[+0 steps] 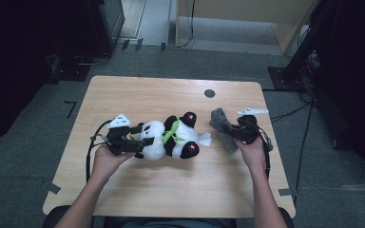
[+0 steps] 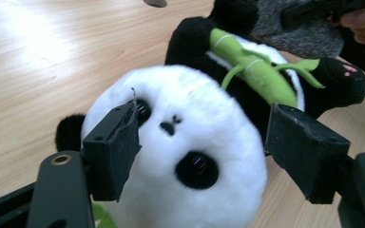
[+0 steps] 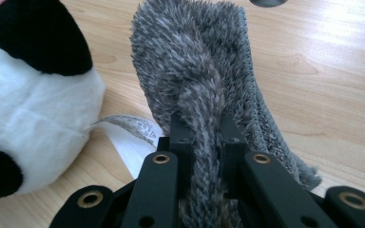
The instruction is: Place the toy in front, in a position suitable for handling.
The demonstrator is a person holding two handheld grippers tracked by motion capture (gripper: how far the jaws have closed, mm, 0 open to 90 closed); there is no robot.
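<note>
The right gripper (image 3: pixel 203 128) is clenched on a fold of the grey cloth (image 3: pixel 204 71); the pile bunches up between the two jaws and the rest fans out ahead of them over the worktop (image 3: pixel 323 85). Just to its left in the right gripper view lies the panda (image 3: pixel 33 104), rump end nearest, with its white tag (image 3: pixel 128 137) poking out toward the jaws.

The left gripper (image 2: pixel 202 142) is released: its jaws straddle the panda's head (image 2: pixel 180 156), one pad brushing the fur beside an eye, the other clear of the cheek. In the high view the panda (image 1: pixel 168 137) lies on its back between the two grippers, the left gripper (image 1: pixel 148 140) at its head and the right gripper (image 1: pixel 235 132) past its feet with the cloth (image 1: pixel 221 124).

The work looks like wiping or covering the toy with the cloth. To do it well, I would keep the cloth grip deep so the fold cannot slip, lift it clear of the tag before crossing, and steady the head with the left gripper, squeezing the plush only lightly, so the toy does not roll or slide.
</note>
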